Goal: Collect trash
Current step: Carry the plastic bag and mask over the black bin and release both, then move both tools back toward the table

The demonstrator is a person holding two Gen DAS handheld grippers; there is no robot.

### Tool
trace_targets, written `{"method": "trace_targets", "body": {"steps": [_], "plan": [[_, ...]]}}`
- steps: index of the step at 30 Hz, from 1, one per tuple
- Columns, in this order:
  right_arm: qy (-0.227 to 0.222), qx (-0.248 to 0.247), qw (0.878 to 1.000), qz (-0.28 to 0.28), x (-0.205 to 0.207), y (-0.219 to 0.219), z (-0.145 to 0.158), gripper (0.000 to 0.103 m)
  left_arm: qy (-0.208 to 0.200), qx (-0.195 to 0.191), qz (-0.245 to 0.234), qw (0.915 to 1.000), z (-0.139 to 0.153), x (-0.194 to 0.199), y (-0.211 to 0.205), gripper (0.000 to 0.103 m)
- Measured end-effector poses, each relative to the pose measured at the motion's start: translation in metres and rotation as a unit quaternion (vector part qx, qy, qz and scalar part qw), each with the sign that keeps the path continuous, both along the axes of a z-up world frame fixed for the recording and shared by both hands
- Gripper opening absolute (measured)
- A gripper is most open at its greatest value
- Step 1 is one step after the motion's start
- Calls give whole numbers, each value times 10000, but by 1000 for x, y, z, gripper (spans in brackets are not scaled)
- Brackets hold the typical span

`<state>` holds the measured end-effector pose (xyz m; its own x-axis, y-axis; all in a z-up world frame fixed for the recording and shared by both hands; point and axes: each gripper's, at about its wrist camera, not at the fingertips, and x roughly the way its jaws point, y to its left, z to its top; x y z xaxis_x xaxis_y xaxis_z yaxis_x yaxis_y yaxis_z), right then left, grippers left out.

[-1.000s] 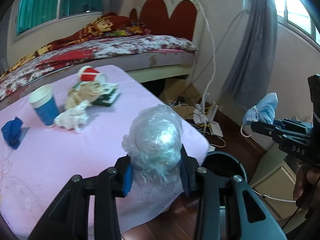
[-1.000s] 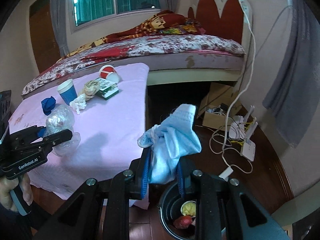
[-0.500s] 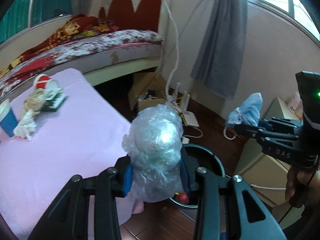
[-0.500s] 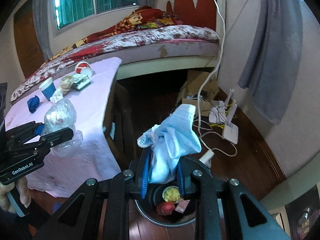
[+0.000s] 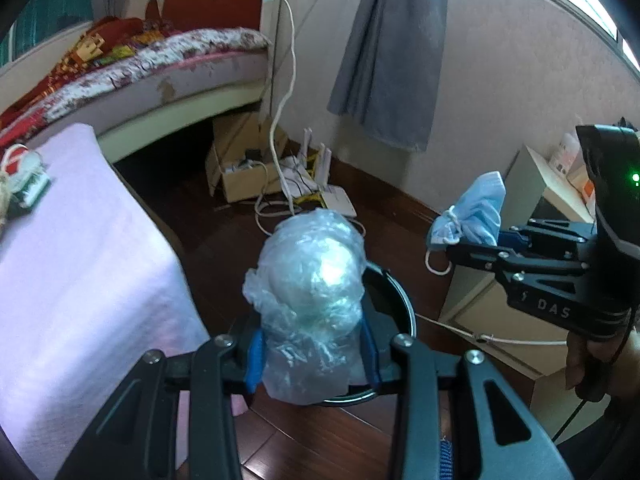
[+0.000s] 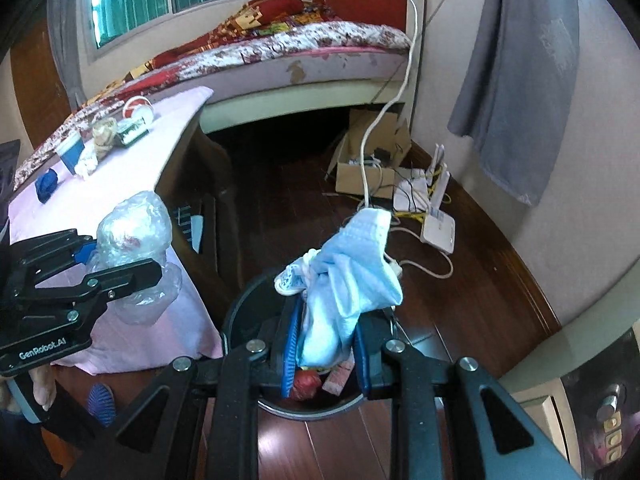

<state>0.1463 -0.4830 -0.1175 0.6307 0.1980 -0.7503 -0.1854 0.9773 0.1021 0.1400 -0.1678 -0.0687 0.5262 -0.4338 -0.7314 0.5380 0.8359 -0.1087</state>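
The right gripper (image 6: 326, 354), fingers clenched on the blue mask (image 6: 352, 276), hangs directly over the bin (image 6: 240, 312) at lower centre, nearer it than the left gripper (image 5: 312, 356) grasping the plastic wad (image 5: 310, 300).

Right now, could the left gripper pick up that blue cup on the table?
Probably not: the left gripper is shut on a plastic wrap ball near the bin, away from the blue cup.

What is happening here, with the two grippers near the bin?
A person is collecting trash with two handheld grippers. The left gripper holds a crumpled clear plastic bag, the right gripper a blue face mask. Both hang over the black bin on the floor, not yet released. More litter sits on the pink-covered table.
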Motion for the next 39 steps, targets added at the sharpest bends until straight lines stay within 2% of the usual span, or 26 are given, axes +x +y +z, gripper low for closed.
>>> {"method": "trace_targets", "body": {"steps": [12, 23, 25, 26, 27, 28, 29, 30, 32, 39], "plan": [[562, -89, 9973, 459, 15, 8, -66, 26, 628, 26, -174, 9979, -50, 19, -13, 40], [1052, -319, 9894, 944, 36, 21, -122, 26, 1273, 7, -295, 9914, -95, 41, -17, 40], [1113, -384, 9878, 1022, 38, 25, -132, 26, 1410, -79, -317, 9895, -103, 44, -17, 42], [1122, -454, 9869, 1066, 40, 27, -138, 26, 1497, -170, -321, 9881, -107, 46, -18, 52], [1128, -542, 9861, 1093, 42, 28, -143, 40, 1535, -178, -231, 9877, -112, 47, -17, 80], [1153, -699, 9854, 1040, 44, 27, -149, 56, 1546, -178, -133, 9877, -115, 49, -14, 90], [1130, -1081, 9842, 828, 45, 26, -157, 87, 1554, -250, -8, 9875, -118, 48, -10, 95], [1133, -1184, 9835, 767, 46, 24, -161, 98, 1547, -221, 46, 9877, -119, 47, -8, 95], [1231, -1152, 9834, 665, 47, 17, -166, 98, 1499, -80, 176, 9885, -121, 45, -5, 97], [1333, -967, 9857, 362, 45, -1, -163, 100, 1392, 58, 491, 9890, -117, 40, 10, 98]]}}
